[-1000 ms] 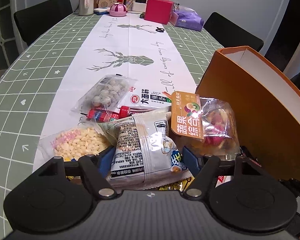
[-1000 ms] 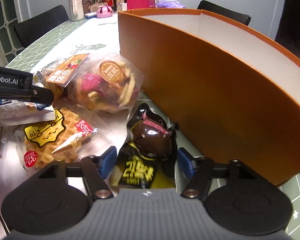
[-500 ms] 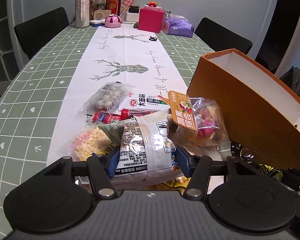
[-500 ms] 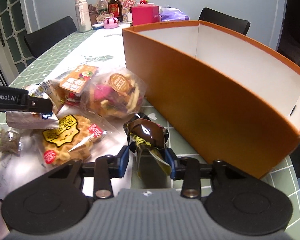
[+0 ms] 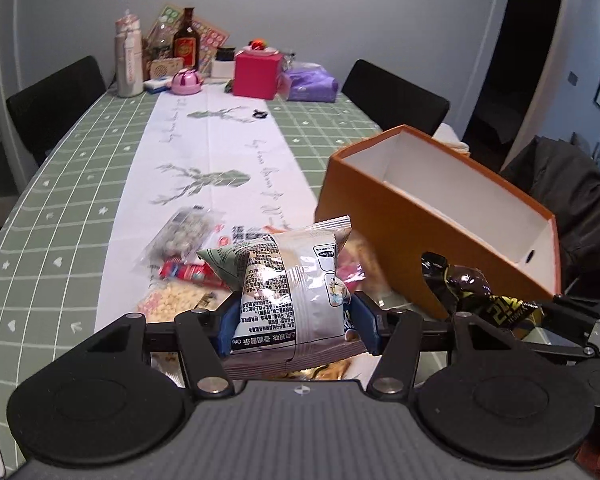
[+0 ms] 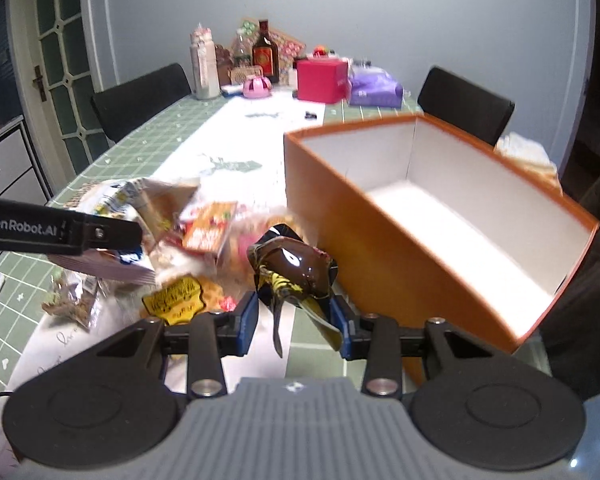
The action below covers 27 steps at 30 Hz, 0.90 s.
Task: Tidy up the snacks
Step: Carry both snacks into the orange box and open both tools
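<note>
The left tool [image 5: 296, 326] has its two blue pads pressed against the sides of a grey-and-white snack bag [image 5: 290, 284], partly closed to the bag's width; the bag stands upright between them, its crimped top edge uppermost, lifted clear of the snack pile [image 5: 180, 264] on the tabletop [image 5: 60, 208]; the tool tilts downward and forward, toward the left of the orange box [image 5: 384, 256].

The right tool [image 6: 296, 322] is narrower set, its pads clamped on the lower end of a dark glossy snack packet [image 6: 292, 268] with yellow print; the packet juts up and forward from the pads, just left of the orange box's near long wall and held above the tabletop; this tool also points downward at a slant, with the open top of the box to its right.

Both tools closed within the last second and then held at that width, each with its snack between the pads.

From the left wrist view the dark packet [image 5: 472, 292] shows in front of the box's near corner, gripped by the right tool's black fingers [image 5: 560, 320]; from the right wrist view the left tool's black finger [image 6: 60, 232] reaches in from the left over the pile, well to the left of the box, with the bag beneath it.

The orange box [image 6: 380, 256] stands open, its white inside bare; the remaining snacks lie in a loose heap on the white runner [image 5: 220, 152] just left of the box; that area is blurred in the right wrist view.
</note>
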Each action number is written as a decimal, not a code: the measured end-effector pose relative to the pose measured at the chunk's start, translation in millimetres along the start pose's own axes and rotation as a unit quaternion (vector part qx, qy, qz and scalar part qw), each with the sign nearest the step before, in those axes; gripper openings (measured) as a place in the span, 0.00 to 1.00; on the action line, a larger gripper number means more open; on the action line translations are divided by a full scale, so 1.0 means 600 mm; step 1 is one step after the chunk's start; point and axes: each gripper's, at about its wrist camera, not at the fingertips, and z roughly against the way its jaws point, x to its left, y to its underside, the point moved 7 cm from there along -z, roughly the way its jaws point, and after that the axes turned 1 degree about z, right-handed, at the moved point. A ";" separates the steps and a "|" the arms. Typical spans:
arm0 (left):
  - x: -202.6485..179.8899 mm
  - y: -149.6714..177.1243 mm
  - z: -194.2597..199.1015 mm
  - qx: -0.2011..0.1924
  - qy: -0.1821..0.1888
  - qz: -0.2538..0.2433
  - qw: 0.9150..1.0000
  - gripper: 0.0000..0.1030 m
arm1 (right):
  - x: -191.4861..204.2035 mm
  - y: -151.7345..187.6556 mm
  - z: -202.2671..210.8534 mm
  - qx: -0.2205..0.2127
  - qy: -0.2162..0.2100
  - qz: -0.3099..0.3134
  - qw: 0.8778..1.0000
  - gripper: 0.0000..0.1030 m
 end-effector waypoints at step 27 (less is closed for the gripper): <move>-0.223 -0.112 -0.144 0.028 0.084 -0.104 0.991 0.64 | -0.214 -0.077 -0.075 0.085 0.033 0.020 0.996 0.37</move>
